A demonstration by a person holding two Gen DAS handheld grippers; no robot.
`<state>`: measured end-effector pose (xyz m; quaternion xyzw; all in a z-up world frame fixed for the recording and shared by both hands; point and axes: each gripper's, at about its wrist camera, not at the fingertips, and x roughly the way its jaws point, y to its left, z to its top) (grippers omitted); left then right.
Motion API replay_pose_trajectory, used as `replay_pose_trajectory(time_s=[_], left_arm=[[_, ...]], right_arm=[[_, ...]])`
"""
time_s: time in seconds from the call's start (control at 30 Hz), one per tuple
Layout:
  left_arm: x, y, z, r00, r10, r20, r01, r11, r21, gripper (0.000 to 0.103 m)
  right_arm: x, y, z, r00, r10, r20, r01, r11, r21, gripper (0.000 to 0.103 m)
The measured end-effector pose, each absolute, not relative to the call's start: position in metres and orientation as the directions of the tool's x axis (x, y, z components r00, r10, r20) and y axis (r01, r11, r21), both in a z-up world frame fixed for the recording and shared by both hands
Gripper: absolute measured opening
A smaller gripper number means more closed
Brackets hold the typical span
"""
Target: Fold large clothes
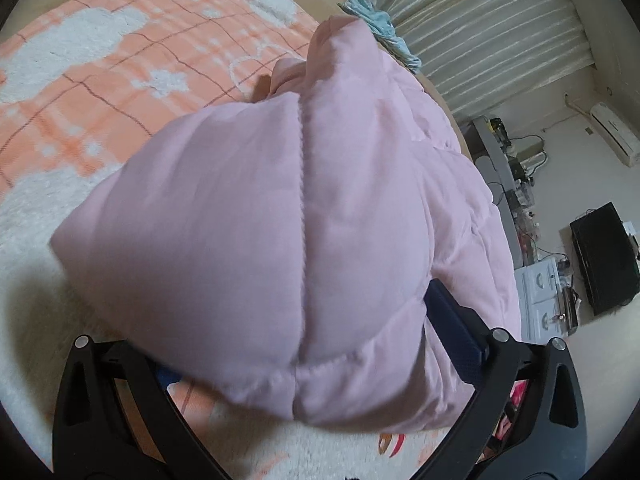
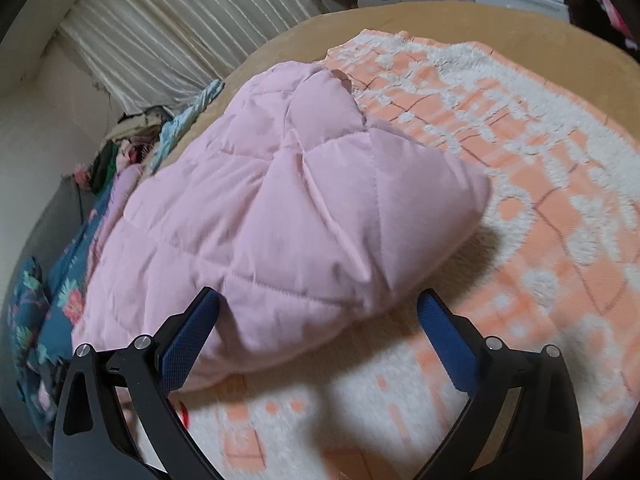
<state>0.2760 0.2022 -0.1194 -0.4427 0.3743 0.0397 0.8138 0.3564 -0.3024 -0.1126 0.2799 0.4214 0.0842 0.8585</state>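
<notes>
Most of the folding looks done, I judge: the pink quilted jacket (image 2: 280, 220) lies bundled on the orange blanket (image 2: 540, 184). My right gripper (image 2: 318, 328) gapes wide at six o'clock, holding nothing. My left gripper (image 1: 320, 344) straddles the bundle's edge, spread wide, fabric between its fingers unpinched.

A home bedroom: blanket-covered bed (image 2: 440, 20), pleated curtains (image 2: 180, 12), wall air conditioner (image 1: 614, 134), cluttered desk (image 1: 500, 160).
</notes>
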Motion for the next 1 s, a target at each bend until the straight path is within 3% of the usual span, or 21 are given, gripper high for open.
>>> replay_pose_trajectory(time_s=[0.27, 0.6, 0.73, 0.87, 1.0], left_arm=[[0.283, 0.200, -0.121, 0.731, -0.268, -0.628, -0.376, 0.609, -0.698, 0.095], [0.297, 0.199, -0.121, 0.746, -0.239, -0.621, -0.348, 0.656, -0.670, 0.095], [0.300, 0.195, -0.119, 0.751, -0.218, -0.623, -0.347, 0.673, -0.653, 0.094], [0.299, 0.188, -0.109, 0.765, -0.194, -0.614, -0.318, 0.715, -0.622, 0.075], [0.300, 0.179, -0.098, 0.771, -0.176, -0.611, -0.294, 0.753, -0.589, 0.062]], right_arm=[[0.391, -0.302, -0.135, 0.628, 0.479, -0.614, 0.099, 0.733, 0.673, 0.099], [0.404, -0.290, -0.137, 0.647, 0.487, -0.587, 0.035, 0.750, 0.660, 0.097], [0.405, -0.288, -0.134, 0.644, 0.508, -0.573, -0.004, 0.751, 0.660, 0.078], [0.403, -0.282, -0.129, 0.643, 0.517, -0.565, -0.052, 0.765, 0.642, 0.061], [0.401, -0.277, -0.121, 0.646, 0.502, -0.576, -0.074, 0.792, 0.606, 0.056]])
